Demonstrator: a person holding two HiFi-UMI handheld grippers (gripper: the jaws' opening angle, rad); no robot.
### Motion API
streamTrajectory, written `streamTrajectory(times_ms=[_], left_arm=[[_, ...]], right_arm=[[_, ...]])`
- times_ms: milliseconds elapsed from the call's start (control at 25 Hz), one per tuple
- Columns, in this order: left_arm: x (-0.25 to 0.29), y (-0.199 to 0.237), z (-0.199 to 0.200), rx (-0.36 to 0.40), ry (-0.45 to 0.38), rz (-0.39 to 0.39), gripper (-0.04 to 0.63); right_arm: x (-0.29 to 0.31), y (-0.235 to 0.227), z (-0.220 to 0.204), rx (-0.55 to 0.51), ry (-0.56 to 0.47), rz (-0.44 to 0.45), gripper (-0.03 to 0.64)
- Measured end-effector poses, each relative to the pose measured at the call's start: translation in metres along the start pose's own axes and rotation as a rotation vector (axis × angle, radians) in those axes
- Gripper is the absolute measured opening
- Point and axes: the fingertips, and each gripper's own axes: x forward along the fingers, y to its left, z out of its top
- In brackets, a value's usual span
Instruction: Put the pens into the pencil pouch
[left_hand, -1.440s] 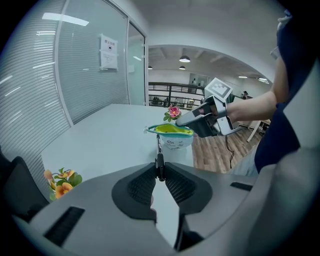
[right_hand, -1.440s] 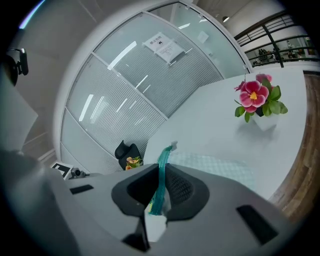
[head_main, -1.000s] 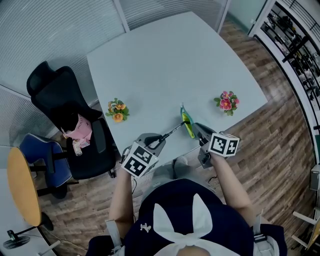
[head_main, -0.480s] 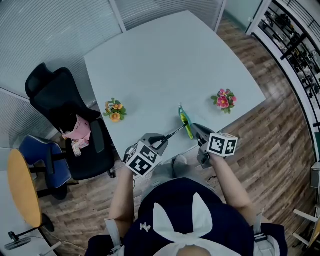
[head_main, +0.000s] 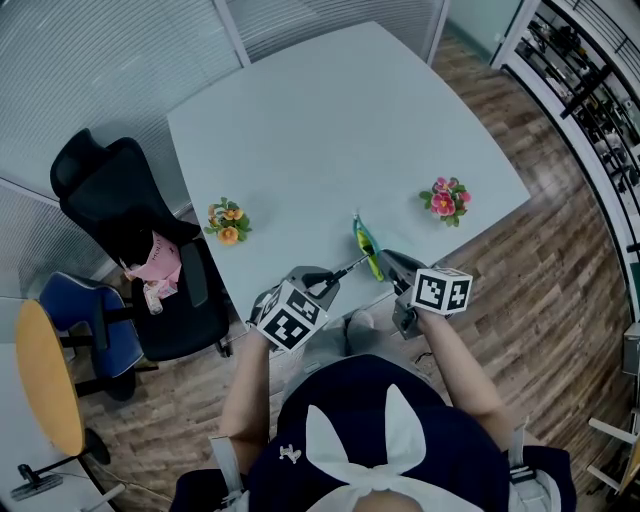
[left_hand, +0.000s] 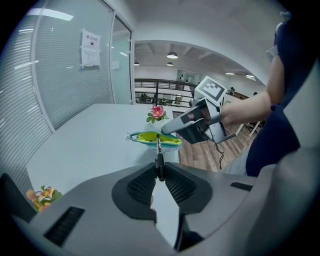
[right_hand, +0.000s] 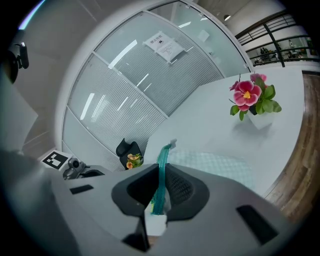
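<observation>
Two grips on at once, near the front edge of the pale table (head_main: 330, 130). In the left gripper (head_main: 325, 279), jaws narrowed onto the rear end of a black pen (head_main: 346, 267), which points forward with its tip at the open mouth of the pencil pouch (head_main: 366, 244). In the right gripper (head_main: 394, 264), jaws pressed on the teal rim of that pouch, propping it on edge with the yellow-green lining in sight. Pouch on the table between a pink flower pot (head_main: 446, 200) on the right and an orange flower pot (head_main: 228, 220) well apart on the left. Cannot tell whether the pen tip touches the lining
</observation>
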Motion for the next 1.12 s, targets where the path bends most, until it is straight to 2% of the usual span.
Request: streamTrajectory(times_ms=[800, 1120], left_arm=[[0.018, 0.003, 0.016, 0.004, -0.012, 0.026, 0.072], [0.026, 0.0, 0.024, 0.013, -0.019, 0.008, 0.072]], right_arm=[[0.003, 0.003, -0.005, 0.0, 0.027, 0.024, 0.043], [0.003, 0.006, -0.007, 0.004, 0.027, 0.029, 0.043]])
